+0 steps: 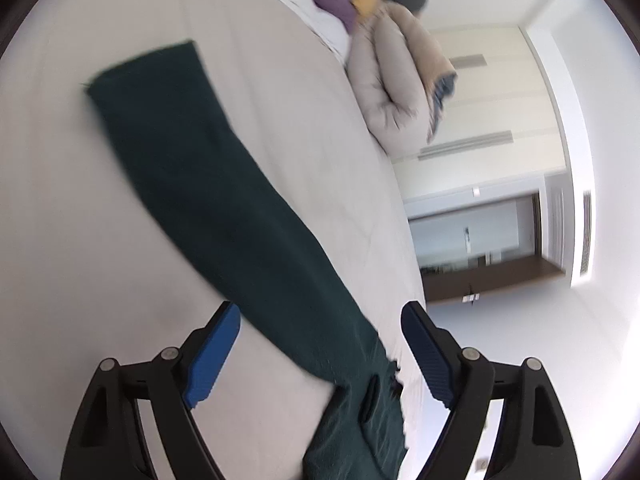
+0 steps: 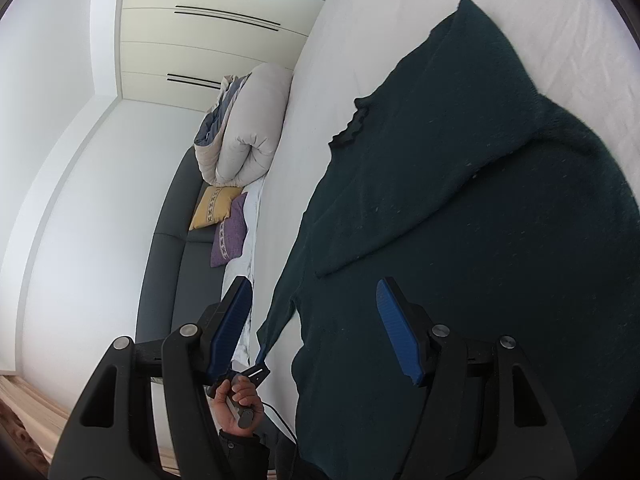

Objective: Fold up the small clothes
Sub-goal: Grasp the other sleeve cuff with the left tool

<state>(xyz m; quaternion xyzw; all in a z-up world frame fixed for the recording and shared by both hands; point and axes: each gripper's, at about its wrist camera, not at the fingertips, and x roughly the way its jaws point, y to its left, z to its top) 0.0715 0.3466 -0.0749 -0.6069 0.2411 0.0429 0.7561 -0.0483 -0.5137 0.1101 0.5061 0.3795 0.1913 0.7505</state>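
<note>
A dark green sweater (image 2: 460, 208) lies spread on the white bed (image 2: 352, 32). One sleeve is folded across its body; the ruffled neckline (image 2: 352, 122) points toward the bed's left side. In the left wrist view its other long sleeve (image 1: 208, 184) stretches diagonally over the sheet and passes between my fingers. My left gripper (image 1: 320, 352) is open and hovers over the near end of that sleeve. My right gripper (image 2: 316, 328) is open above the sweater's lower edge, holding nothing. The left gripper's tip and the hand holding it show in the right wrist view (image 2: 240, 392).
A rolled beige duvet (image 2: 248, 136) lies at the bed's far end, also in the left wrist view (image 1: 396, 88). A yellow cushion (image 2: 212, 208) and a purple cushion (image 2: 230, 236) sit on a grey sofa (image 2: 168, 272) beside the bed. White wardrobes (image 2: 192, 40) stand behind.
</note>
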